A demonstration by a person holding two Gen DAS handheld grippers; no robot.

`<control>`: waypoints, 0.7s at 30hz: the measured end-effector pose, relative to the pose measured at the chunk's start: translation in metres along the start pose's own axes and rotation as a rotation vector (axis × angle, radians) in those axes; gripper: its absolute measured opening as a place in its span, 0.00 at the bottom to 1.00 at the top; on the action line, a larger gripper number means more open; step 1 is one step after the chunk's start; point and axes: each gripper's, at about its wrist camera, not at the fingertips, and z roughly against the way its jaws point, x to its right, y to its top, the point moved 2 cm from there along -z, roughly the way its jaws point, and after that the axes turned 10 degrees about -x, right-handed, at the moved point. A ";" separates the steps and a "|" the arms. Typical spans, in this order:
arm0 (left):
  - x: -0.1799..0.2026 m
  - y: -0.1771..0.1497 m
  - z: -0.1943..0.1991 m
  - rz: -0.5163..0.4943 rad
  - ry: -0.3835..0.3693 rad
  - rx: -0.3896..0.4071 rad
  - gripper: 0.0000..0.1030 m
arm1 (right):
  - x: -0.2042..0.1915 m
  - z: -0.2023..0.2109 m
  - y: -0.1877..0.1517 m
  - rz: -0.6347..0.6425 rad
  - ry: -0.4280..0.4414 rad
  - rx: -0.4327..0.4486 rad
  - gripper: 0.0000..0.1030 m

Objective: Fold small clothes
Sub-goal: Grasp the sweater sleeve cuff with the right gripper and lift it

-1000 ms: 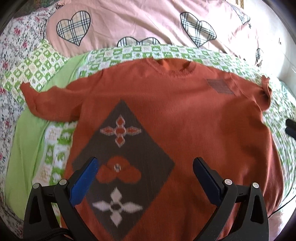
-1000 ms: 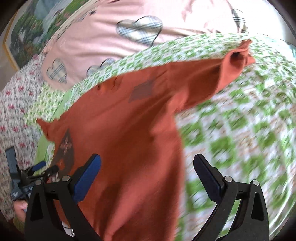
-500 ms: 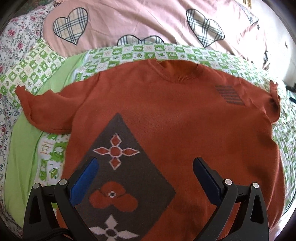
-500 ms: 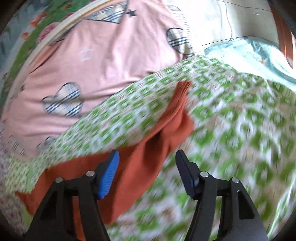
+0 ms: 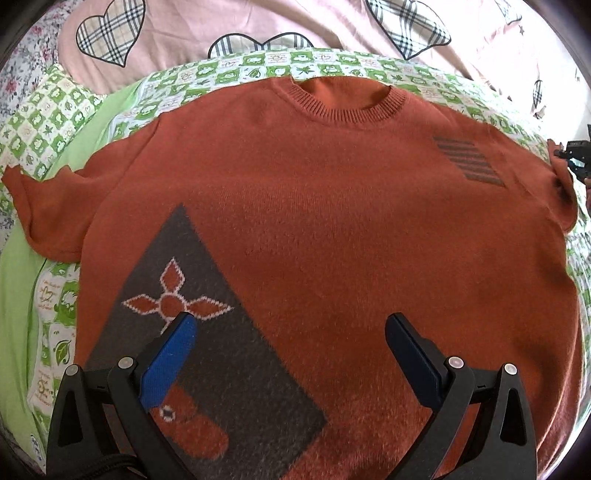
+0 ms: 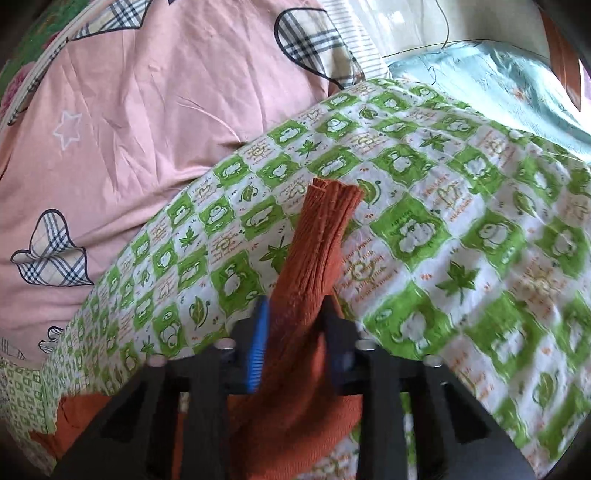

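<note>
An orange knit sweater [image 5: 332,221] with a dark diamond pattern lies flat, front up, on a green-checked sheet [image 5: 229,74]. My left gripper [image 5: 290,332] is open and empty, hovering over the sweater's lower front. My right gripper [image 6: 297,314] is shut on the sweater's right sleeve [image 6: 321,236], whose ribbed cuff sticks out past the fingers. The right gripper also shows at the far right edge of the left wrist view [image 5: 576,155], at the sleeve end.
A pink duvet with plaid hearts [image 5: 258,22] lies behind the sweater. A light blue cloth [image 6: 498,74] lies at the far right of the bed. A plain green strip of sheet [image 5: 22,277] runs along the left.
My right gripper has moved along to the right sleeve and shut on it near the cuff. My left gripper has moved forward over the sweater, still open.
</note>
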 end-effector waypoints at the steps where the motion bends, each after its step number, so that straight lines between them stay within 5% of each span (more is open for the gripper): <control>1: 0.000 0.000 0.000 0.001 -0.003 0.001 0.99 | -0.004 0.001 -0.001 0.013 0.006 0.009 0.10; 7: -0.008 0.005 0.004 0.029 -0.038 0.011 0.99 | -0.071 0.025 -0.042 0.195 0.119 0.034 0.08; 21: -0.053 -0.010 0.031 0.136 -0.149 0.076 0.99 | -0.313 0.049 -0.235 0.566 0.592 -0.166 0.08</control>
